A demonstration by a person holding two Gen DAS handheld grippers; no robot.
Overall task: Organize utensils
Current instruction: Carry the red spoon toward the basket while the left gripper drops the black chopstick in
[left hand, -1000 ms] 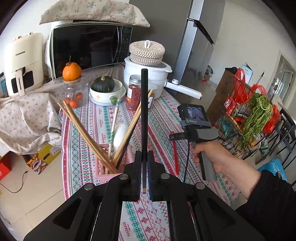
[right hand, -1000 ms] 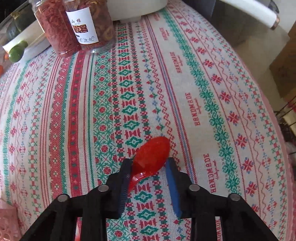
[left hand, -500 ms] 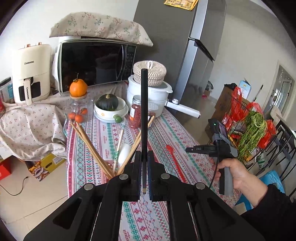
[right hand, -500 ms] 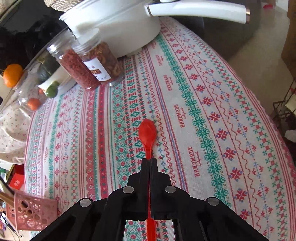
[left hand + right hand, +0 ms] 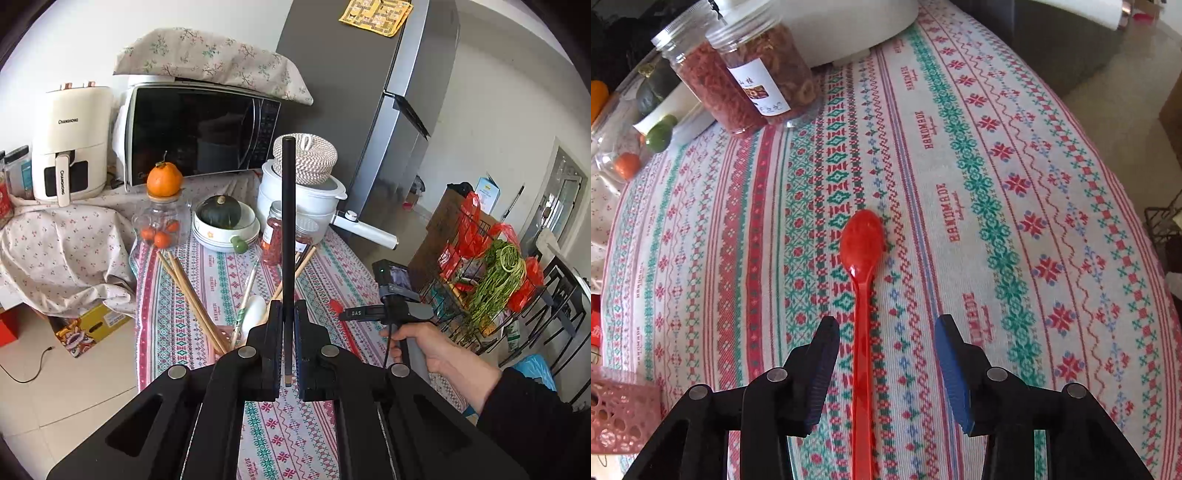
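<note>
My left gripper (image 5: 287, 314) is shut on a black chopstick (image 5: 288, 221) that stands straight up above the table. Below it a pink perforated holder (image 5: 620, 417) holds wooden chopsticks (image 5: 188, 291) and a white spoon (image 5: 253, 310). My right gripper (image 5: 884, 328) is open, its jaws on either side of the handle of a red plastic spoon (image 5: 862, 243) that lies flat on the patterned tablecloth (image 5: 997, 184), bowl pointing away. The right gripper also shows in the left wrist view (image 5: 354, 314), held low over the red spoon (image 5: 336, 306).
Two jars of dried food (image 5: 750, 81) and a white pot (image 5: 306, 199) stand at the table's far end, beside a bowl with a green squash (image 5: 221, 218). A microwave (image 5: 199, 133) and air fryer (image 5: 70, 144) sit behind. A wire rack of vegetables (image 5: 495, 291) stands right of the table.
My right gripper was shut on the red spoon's handle half a second ago; now its jaws are open and the spoon lies on the cloth. The left gripper rose a little, still holding the chopstick.
</note>
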